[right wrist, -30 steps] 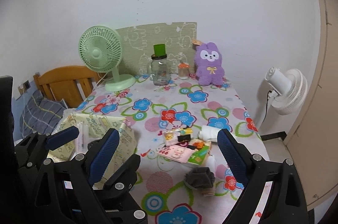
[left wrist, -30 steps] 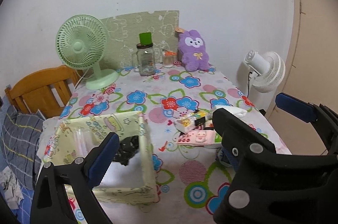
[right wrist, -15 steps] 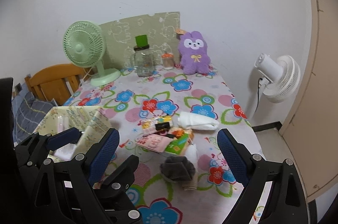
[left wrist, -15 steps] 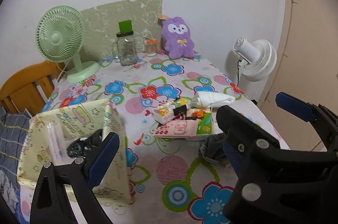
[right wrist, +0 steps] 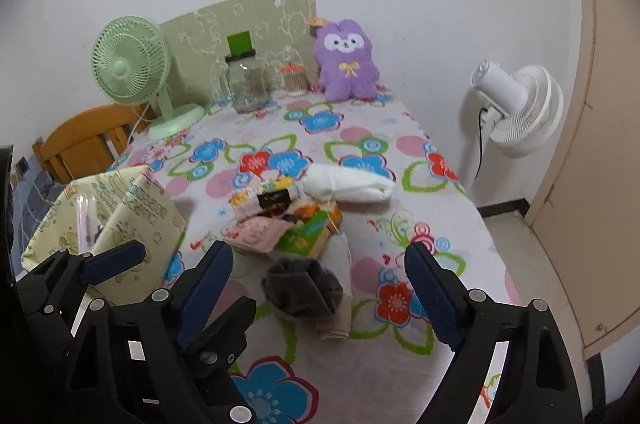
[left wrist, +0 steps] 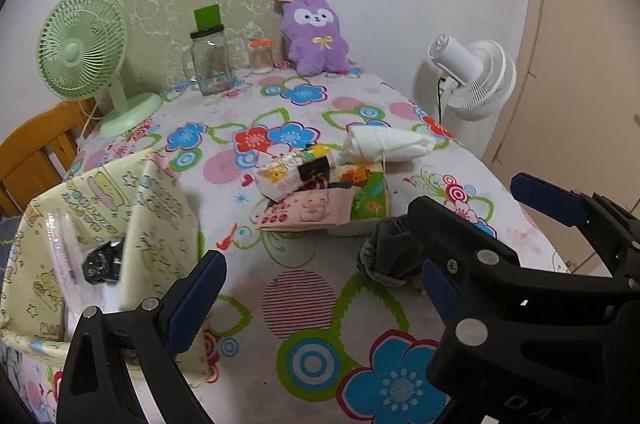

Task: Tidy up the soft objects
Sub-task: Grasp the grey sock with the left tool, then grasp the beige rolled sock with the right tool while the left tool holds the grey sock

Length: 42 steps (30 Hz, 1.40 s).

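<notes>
**Blue-padded grippers wide over grey sock**

Blue pads of the right gripper stand wide, jaws closing a little, nothing pressed between them. Grey sock lies on the table in the gap between its fingers, closer to the left one, touching neither. A beige sock sticks out from under it toward the camera.

Left gripper is also wide and empty. In its view the grey sock sits ahead, partly behind the right gripper's black finger. In the right view the left gripper shows at lower left, just in front of the yellow box.

Beyond the grey sock: a pile of small printed cloths and packets, touching or overlapping each other. Behind that, a rolled white cloth lying flat.

Yellow box stands open at the table's left edge; something black is in it.

Far end of the floral tablecloth: purple plush upright against the wall, glass jar, small orange-lidded jar, green fan. White fan stands off the table on the right.
</notes>
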Each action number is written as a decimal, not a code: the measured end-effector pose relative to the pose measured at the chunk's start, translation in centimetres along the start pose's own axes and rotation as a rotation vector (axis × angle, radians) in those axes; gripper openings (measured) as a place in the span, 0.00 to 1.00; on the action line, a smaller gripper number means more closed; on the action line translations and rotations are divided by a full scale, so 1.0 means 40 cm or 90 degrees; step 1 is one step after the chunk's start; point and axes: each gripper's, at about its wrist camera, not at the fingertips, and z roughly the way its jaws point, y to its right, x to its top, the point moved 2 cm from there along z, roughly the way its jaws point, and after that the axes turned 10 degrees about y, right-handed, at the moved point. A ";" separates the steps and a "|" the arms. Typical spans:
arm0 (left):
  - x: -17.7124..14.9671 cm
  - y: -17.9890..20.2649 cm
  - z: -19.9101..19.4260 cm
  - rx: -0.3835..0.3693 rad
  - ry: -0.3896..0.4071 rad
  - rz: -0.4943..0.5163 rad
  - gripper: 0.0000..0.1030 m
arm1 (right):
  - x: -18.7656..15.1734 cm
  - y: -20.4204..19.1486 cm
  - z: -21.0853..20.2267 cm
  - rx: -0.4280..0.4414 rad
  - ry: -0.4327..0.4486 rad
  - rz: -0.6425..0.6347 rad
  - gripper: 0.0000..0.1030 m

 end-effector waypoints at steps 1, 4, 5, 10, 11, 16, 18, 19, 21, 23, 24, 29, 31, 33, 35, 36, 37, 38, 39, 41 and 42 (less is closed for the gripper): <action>-0.001 0.005 0.006 -0.003 -0.003 0.003 0.96 | -0.005 0.007 0.004 -0.001 -0.004 0.004 0.86; -0.006 0.024 0.024 -0.013 -0.012 0.014 0.96 | -0.015 0.025 0.014 -0.010 -0.011 0.010 0.86; -0.007 0.032 0.032 -0.013 -0.017 0.021 0.96 | -0.018 0.030 0.016 -0.013 -0.014 0.012 0.85; -0.005 0.067 0.063 -0.028 -0.027 0.039 0.96 | -0.028 0.067 0.033 -0.032 -0.029 0.030 0.79; -0.003 0.071 0.066 -0.030 -0.027 0.041 0.96 | -0.029 0.073 0.035 -0.036 -0.030 0.033 0.79; 0.003 0.091 0.090 -0.037 -0.029 0.048 0.95 | -0.035 0.101 0.048 -0.045 -0.039 0.046 0.78; 0.002 0.096 0.100 -0.039 -0.031 0.050 0.91 | -0.039 0.110 0.054 -0.049 -0.044 0.050 0.77; 0.001 0.100 0.107 -0.039 -0.037 0.051 0.89 | -0.041 0.115 0.057 -0.050 -0.046 0.052 0.77; -0.002 0.105 0.119 -0.043 -0.046 0.051 0.87 | -0.044 0.125 0.062 -0.054 -0.051 0.057 0.77; -0.003 0.111 0.129 -0.048 -0.052 0.050 0.86 | -0.047 0.135 0.067 -0.057 -0.057 0.062 0.77; -0.003 0.113 0.132 -0.049 -0.052 0.051 0.86 | -0.048 0.138 0.068 -0.058 -0.058 0.063 0.77; -0.009 0.126 0.147 -0.062 -0.064 0.055 0.76 | -0.056 0.151 0.075 -0.061 -0.066 0.067 0.77; -0.012 0.127 0.155 -0.070 -0.076 0.054 0.65 | -0.058 0.153 0.078 -0.061 -0.069 0.067 0.77; -0.017 0.126 0.161 -0.074 -0.089 0.053 0.62 | -0.060 0.153 0.081 -0.061 -0.071 0.067 0.77; -0.015 0.122 0.158 -0.078 -0.087 0.050 0.59 | -0.061 0.153 0.084 -0.060 -0.074 0.068 0.77; -0.015 0.121 0.156 -0.079 -0.086 0.049 0.58 | -0.061 0.152 0.085 -0.059 -0.075 0.068 0.77; -0.016 0.121 0.154 -0.081 -0.086 0.050 0.57 | -0.061 0.150 0.086 -0.057 -0.075 0.067 0.77; -0.017 0.119 0.151 -0.083 -0.086 0.049 0.57 | -0.060 0.148 0.088 -0.056 -0.077 0.067 0.77; -0.017 0.116 0.148 -0.084 -0.086 0.047 0.56 | -0.060 0.145 0.089 -0.055 -0.077 0.066 0.77; -0.014 0.108 0.140 -0.083 -0.084 0.043 0.56 | -0.059 0.138 0.088 -0.052 -0.076 0.064 0.77; -0.013 0.102 0.135 -0.079 -0.081 0.042 0.55 | -0.058 0.133 0.089 -0.051 -0.076 0.063 0.77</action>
